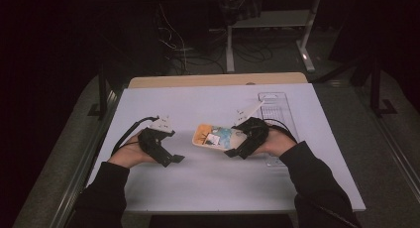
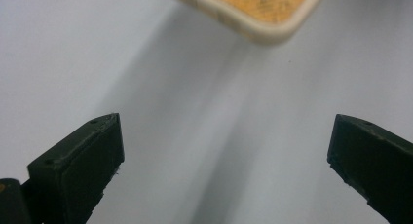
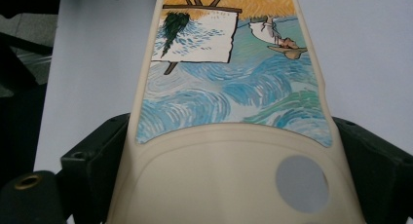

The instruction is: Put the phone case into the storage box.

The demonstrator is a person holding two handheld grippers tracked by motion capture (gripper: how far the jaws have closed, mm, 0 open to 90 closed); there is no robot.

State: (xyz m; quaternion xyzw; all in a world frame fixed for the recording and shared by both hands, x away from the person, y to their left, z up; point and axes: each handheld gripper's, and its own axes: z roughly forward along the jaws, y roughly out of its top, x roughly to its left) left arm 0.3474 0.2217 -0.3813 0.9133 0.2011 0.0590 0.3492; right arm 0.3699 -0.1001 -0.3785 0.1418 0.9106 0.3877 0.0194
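- phone case (image 3: 229, 136), cream-rimmed with a painted back of blue swirls, orange field and a white easel panel, clamped between the jaws of the right gripper (image 1: 236, 149) at its camera-cutout end.
- in the right gripper view, pressed on both long edges by the black jaws, painted end pointing away from the tongs, round hole (image 3: 302, 184) near the lower right.
- in the high view, case (image 1: 215, 137) lying low over the white table top (image 1: 208, 183), stretching from the right gripper toward the left one.
- left gripper (image 1: 171, 158) spread wide, nothing between its jaws, bare white surface (image 2: 219, 136) in the gap.
- cream corner of the case (image 2: 272, 31) ahead of the left jaws, apart from them.
- clear plastic tray (image 1: 277, 109) just behind the right gripper, on the far side from the case.
- hand (image 1: 130, 156) in a dark sleeve behind the left gripper, hand (image 1: 280, 144) likewise behind the right.
- black cable (image 1: 130, 129) looping back from the left gripper.
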